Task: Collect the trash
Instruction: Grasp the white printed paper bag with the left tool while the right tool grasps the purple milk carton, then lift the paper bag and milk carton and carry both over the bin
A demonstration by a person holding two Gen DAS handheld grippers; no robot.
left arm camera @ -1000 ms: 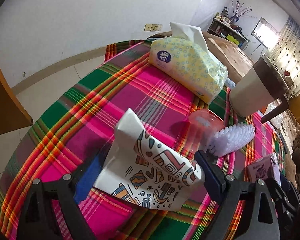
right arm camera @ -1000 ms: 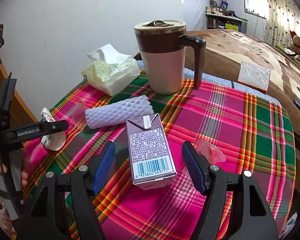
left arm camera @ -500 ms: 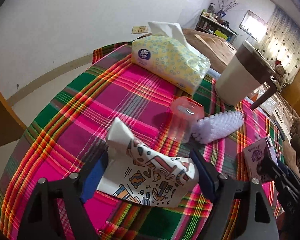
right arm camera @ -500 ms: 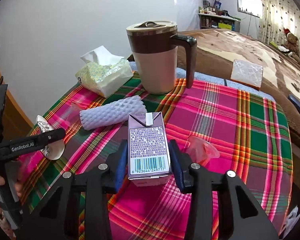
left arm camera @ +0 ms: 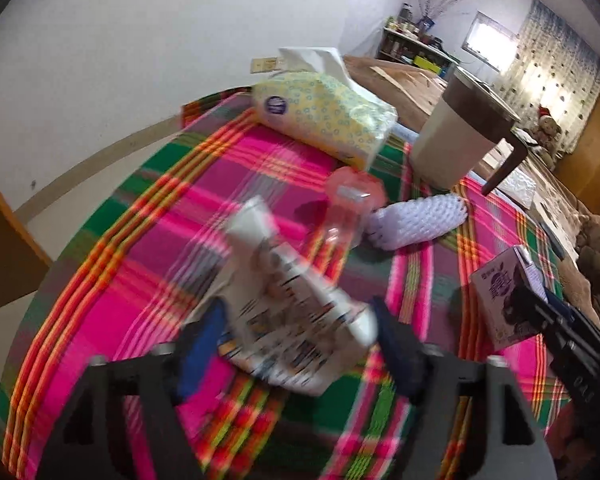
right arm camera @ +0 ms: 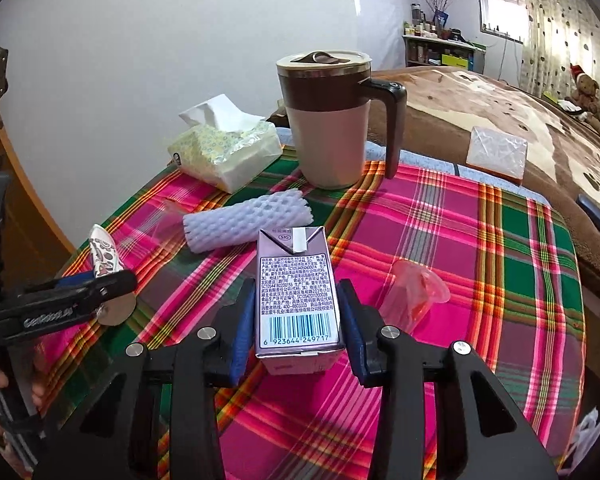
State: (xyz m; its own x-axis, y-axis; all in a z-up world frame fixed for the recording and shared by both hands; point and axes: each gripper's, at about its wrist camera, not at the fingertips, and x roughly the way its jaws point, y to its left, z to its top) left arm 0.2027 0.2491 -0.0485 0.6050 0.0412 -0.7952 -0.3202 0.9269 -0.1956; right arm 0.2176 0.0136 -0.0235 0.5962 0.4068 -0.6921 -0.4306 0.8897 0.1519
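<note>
My left gripper point(left arm camera: 300, 334) is shut on a crushed paper cup point(left arm camera: 288, 316) with a printed pattern, held just above the plaid tablecloth; the view is motion-blurred. My right gripper point(right arm camera: 296, 316) is shut on a purple milk carton point(right arm camera: 296, 292) that stands upright with its barcode facing me. The carton also shows in the left wrist view point(left arm camera: 504, 296). A white foam net sleeve point(right arm camera: 246, 220) lies behind the carton. A clear pink plastic cup point(right arm camera: 414, 294) lies on its side to the right of the carton. Another clear pink cup point(left arm camera: 350, 208) stands beyond the paper cup.
A large brown and cream mug point(right arm camera: 332, 120) with a lid and a yellow tissue pack point(right arm camera: 224, 152) stand at the back of the round table point(right arm camera: 500, 240). A bed with a brown blanket point(right arm camera: 500, 112) lies behind and to the right.
My right gripper has closed on the milk carton. My left gripper has squeezed tighter on the paper cup and is moving with it, which blurs the view.
</note>
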